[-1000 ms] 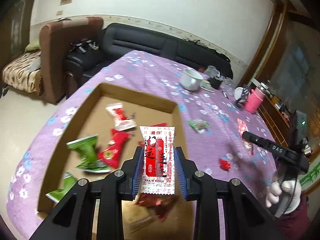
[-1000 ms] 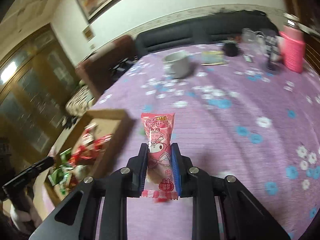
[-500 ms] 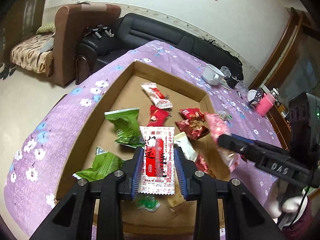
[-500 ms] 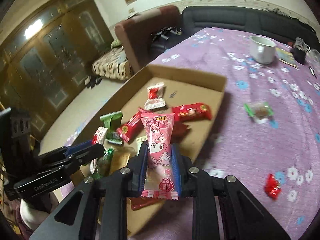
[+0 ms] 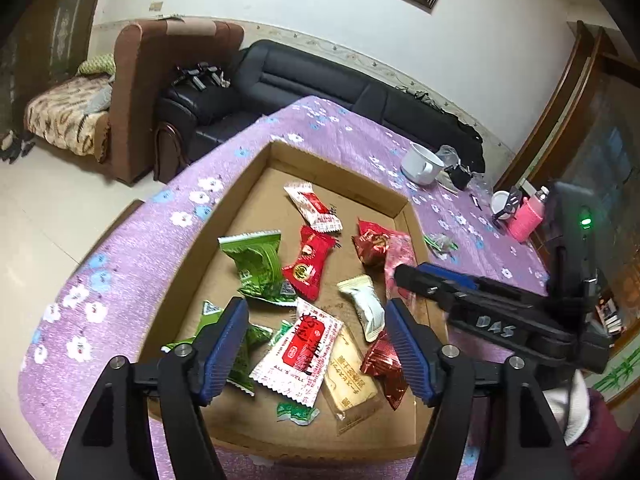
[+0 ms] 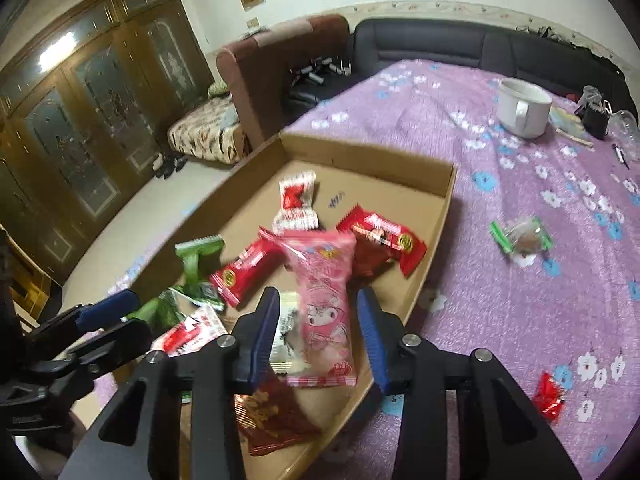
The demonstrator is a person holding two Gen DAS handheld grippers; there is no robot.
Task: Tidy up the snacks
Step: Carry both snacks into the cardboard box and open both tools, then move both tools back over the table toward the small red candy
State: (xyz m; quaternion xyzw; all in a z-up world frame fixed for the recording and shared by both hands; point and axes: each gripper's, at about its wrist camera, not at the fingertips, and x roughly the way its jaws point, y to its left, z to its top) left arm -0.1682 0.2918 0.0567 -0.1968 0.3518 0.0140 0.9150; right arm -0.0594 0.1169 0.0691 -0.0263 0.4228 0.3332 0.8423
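Observation:
A shallow cardboard box (image 5: 340,168) on the purple flowered tablecloth holds several snack packets. My left gripper (image 5: 316,344) is open above the box's near end; the red-and-white packet (image 5: 300,354) lies loose below it among green and red packets. My right gripper (image 6: 318,330) is open over the box's right side (image 6: 448,208); the pink cartoon packet (image 6: 326,304) sits between its jaws, blurred, not clamped. The right gripper also shows in the left wrist view (image 5: 460,296), and the left one in the right wrist view (image 6: 108,320).
On the cloth outside the box lie a green-ended clear candy (image 6: 520,236) and a small red candy (image 6: 550,396). A white mug (image 6: 520,108), a pink bottle (image 5: 526,216) and small items stand at the far end. A black sofa (image 5: 320,80) and brown armchair (image 5: 160,80) lie beyond.
Both grippers have opened. The red-and-white packet dropped from the left gripper into the box. The pink packet came loose from the right gripper over the box.

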